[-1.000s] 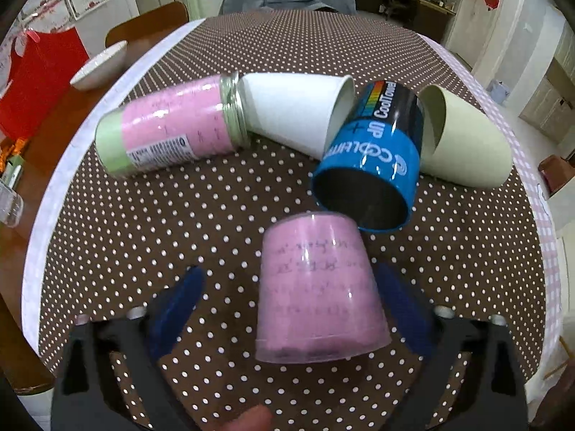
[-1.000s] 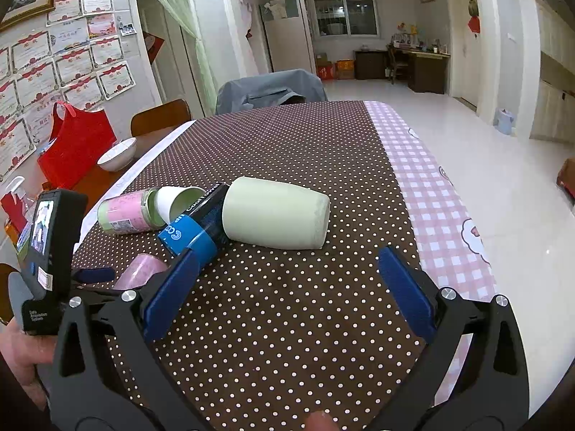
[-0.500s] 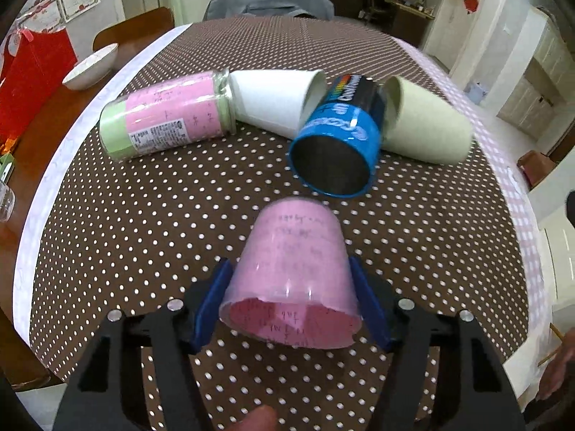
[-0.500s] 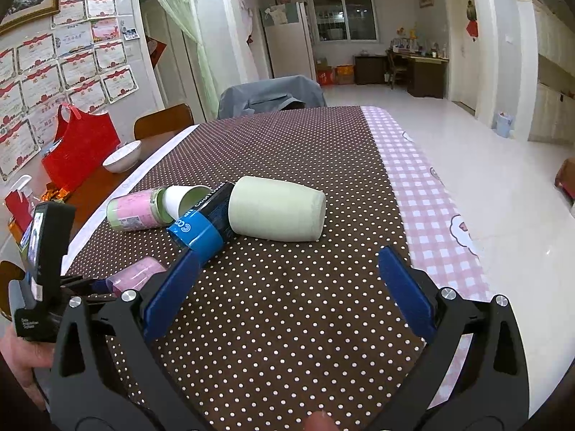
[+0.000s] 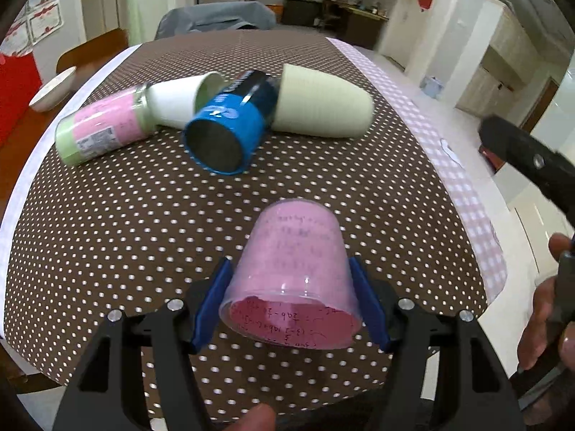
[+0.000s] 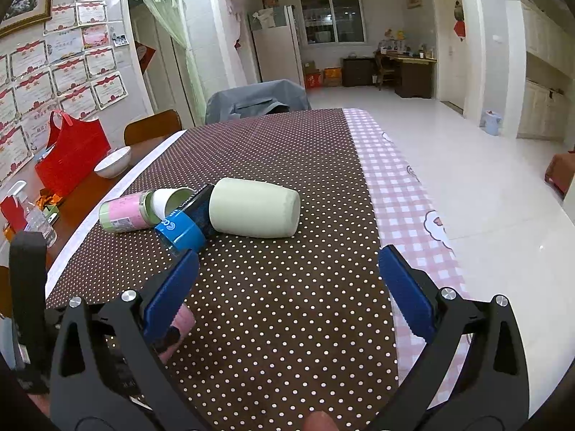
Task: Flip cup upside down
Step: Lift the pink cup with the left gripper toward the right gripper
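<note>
Translucent pink cup [image 5: 293, 273], handwriting inside

Your left gripper [image 5: 291, 303] is clamped tight at six o'clock while your right gripper [image 6: 287, 283] hangs wide open.

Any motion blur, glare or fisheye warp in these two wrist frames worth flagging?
Left wrist: pink cup in the left tongs is sharp, the tablecloth dots smear near the edges, and the table bows strongly. Right wrist: crisp, evenly lit, mild floor glare, walls curve outward.
</note>
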A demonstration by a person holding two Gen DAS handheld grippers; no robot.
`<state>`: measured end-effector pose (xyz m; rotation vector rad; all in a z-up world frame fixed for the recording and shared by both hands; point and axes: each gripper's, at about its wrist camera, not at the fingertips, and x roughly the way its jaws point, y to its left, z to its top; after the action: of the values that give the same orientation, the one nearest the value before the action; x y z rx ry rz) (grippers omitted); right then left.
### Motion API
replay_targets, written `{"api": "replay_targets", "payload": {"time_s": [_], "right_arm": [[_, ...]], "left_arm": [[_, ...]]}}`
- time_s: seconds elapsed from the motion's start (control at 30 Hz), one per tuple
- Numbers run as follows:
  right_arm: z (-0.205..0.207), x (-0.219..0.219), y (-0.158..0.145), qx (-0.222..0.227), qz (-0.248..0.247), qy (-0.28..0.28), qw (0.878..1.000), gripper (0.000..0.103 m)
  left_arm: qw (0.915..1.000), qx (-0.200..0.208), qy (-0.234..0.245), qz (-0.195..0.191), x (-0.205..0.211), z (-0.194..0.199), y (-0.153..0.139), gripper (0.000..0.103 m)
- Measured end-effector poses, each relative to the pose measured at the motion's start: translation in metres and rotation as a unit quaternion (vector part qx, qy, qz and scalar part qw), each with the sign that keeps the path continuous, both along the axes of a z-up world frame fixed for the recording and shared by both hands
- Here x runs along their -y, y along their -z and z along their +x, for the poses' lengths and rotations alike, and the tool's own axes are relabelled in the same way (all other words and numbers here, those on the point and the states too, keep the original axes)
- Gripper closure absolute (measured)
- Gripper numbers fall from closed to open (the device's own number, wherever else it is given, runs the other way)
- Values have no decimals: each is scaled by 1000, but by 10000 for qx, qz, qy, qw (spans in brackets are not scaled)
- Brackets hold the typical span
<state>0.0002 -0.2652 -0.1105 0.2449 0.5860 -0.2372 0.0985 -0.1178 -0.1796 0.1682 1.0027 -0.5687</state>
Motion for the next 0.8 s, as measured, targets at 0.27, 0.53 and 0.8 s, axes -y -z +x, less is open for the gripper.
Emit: {"api": "replay_targets", "payload": {"time_s": [0.27, 0.53, 0.8], "right_arm": [[-1, -1, 6, -88, 130, -107, 9998, 5], [1, -7, 3, -107, 265, -235, 9993, 5], [3, -14, 1, -97, 282, -296, 9991, 5]], "left_arm": [[9987, 383, 60, 320, 9, -8, 17, 18], [9970, 712, -247, 190, -22, -29, -3, 17], [9933, 1045, -490, 83, -49, -25, -25, 17]]}}
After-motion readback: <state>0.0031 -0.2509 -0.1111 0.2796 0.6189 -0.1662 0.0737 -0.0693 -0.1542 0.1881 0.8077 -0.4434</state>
